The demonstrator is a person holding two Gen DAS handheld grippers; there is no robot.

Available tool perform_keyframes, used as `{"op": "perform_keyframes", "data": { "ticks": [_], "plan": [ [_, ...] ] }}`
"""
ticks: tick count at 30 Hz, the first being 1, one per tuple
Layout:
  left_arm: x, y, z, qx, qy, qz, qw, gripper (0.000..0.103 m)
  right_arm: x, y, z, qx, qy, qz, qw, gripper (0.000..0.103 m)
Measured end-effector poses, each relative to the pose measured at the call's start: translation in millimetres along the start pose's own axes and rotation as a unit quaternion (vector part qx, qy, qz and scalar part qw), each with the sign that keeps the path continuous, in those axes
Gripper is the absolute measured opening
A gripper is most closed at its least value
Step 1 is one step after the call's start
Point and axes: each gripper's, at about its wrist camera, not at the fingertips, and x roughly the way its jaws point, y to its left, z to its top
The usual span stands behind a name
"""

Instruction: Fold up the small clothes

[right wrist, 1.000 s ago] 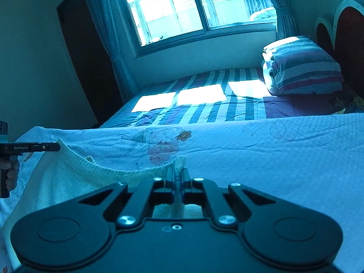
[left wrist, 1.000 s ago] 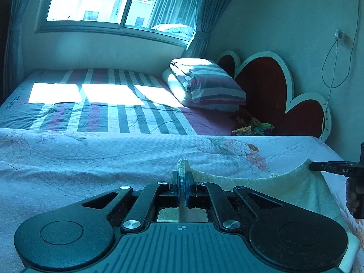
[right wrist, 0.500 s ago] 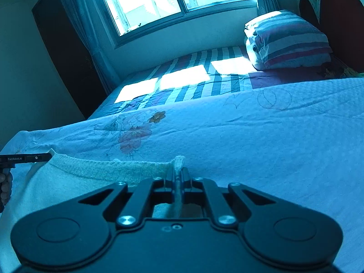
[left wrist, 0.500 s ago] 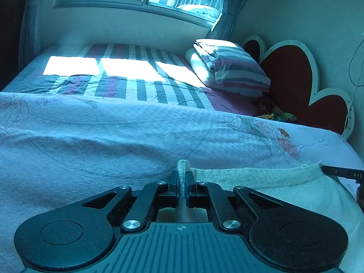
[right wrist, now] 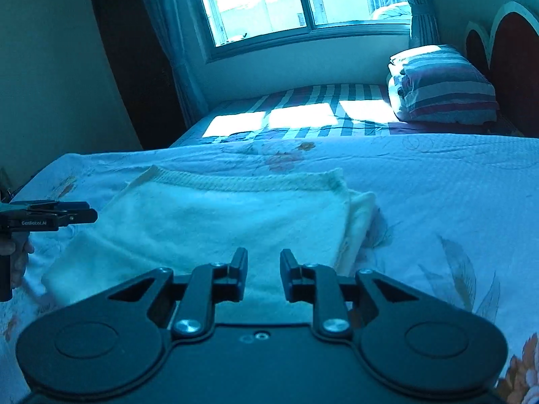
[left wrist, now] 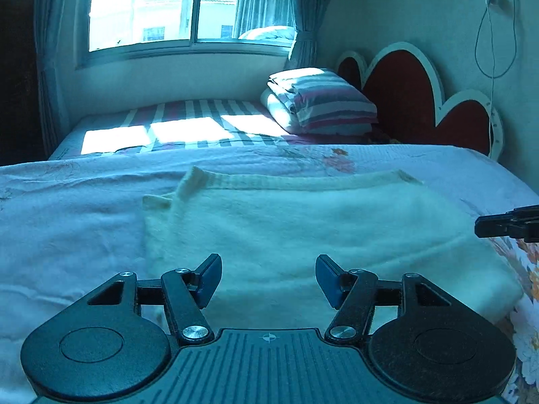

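Observation:
A cream knitted garment (left wrist: 303, 222) lies folded flat on the floral bedspread (left wrist: 67, 222), ribbed hem at its far edge. It also shows in the right wrist view (right wrist: 215, 222), with a lower layer sticking out at its right side. My left gripper (left wrist: 268, 279) is open and empty, just above the garment's near edge. My right gripper (right wrist: 263, 274) is open and empty, over the garment's near edge. The right gripper shows at the right edge of the left wrist view (left wrist: 505, 224). The left gripper shows at the left edge of the right wrist view (right wrist: 50, 217).
A second bed with a striped sheet (left wrist: 188, 124) lies behind, with a folded striped quilt on a pillow (left wrist: 323, 101). A red heart-shaped headboard (left wrist: 421, 101) stands at the right. A window (left wrist: 188, 6) and a dark wardrobe (right wrist: 134, 67) lie beyond.
Both grippers were shut on the garment's hem corners and carried them forward. Now both have opened and drawn back, and the garment lies folded on the bedspread.

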Motion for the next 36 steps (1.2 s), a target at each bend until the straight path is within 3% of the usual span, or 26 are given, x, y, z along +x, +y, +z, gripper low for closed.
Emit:
{"op": "perform_keyframes", "data": {
  "ticks": [3, 7, 10, 14, 16, 18, 21, 23, 25, 27, 34, 36],
  "plan": [
    [-17.0, -41.4, -16.6, 0.005, 0.003, -0.002, 1.0000, 0.061, -10.1, 36.7, -19.1, 0.009, 0.003, 0.006, 1.000, 0.024],
    [-26.8, -66.9, -28.8, 0.002, 0.016, -0.003, 0.9999, 0.062, -13.5, 81.6, -34.7, 0.004, -0.002, 0.004, 1.000, 0.024],
    [-24.1, -70.0, -34.2, 0.010, 0.026, 0.006, 0.9996, 0.062, -7.4, 107.3, -40.7, -0.034, -0.009, -0.008, 0.999, 0.024],
    [-16.2, -73.7, -48.5, 0.045, 0.052, 0.020, 0.9974, 0.062, 15.2, 115.6, -46.0, -0.050, 0.028, -0.013, 0.998, 0.023],
    [-18.6, -73.9, -60.8, 0.063, 0.030, 0.021, 0.9973, 0.066, 27.5, 119.3, -58.9, -0.074, 0.057, -0.034, 0.995, 0.023],
    [-24.8, -70.1, -60.3, 0.062, 0.026, 0.025, 0.9974, 0.068, 22.2, 122.6, -71.6, -0.094, 0.037, -0.037, 0.994, 0.023],
    [-39.4, -54.1, -57.3, 0.054, 0.014, 0.057, 0.9968, 0.068, 11.2, 119.3, -68.5, -0.095, 0.042, -0.048, 0.993, 0.023],
    [-40.2, -32.0, -62.7, 0.029, 0.031, 0.073, 0.9964, 0.068, -1.4, 110.7, -66.9, -0.089, 0.031, -0.063, 0.994, 0.023],
    [-44.9, -9.7, -69.1, -0.007, 0.026, 0.060, 0.9979, 0.068, -2.6, 90.4, -71.6, -0.075, 0.050, -0.089, 0.992, 0.022],
    [-49.1, 2.3, -73.0, -0.001, 0.025, 0.072, 0.9971, 0.068, -11.6, 67.5, -75.2, -0.041, 0.040, -0.089, 0.994, 0.021],
    [-47.1, 5.4, -65.3, 0.000, 0.032, 0.076, 0.9966, 0.068, -22.3, 37.6, -79.2, -0.011, 0.034, -0.091, 0.995, 0.019],
    [-55.8, 3.4, -54.2, 0.004, 0.008, 0.076, 0.9970, 0.068, -23.4, 39.3, -74.0, -0.007, 0.039, -0.089, 0.995, 0.020]
  ]
}}
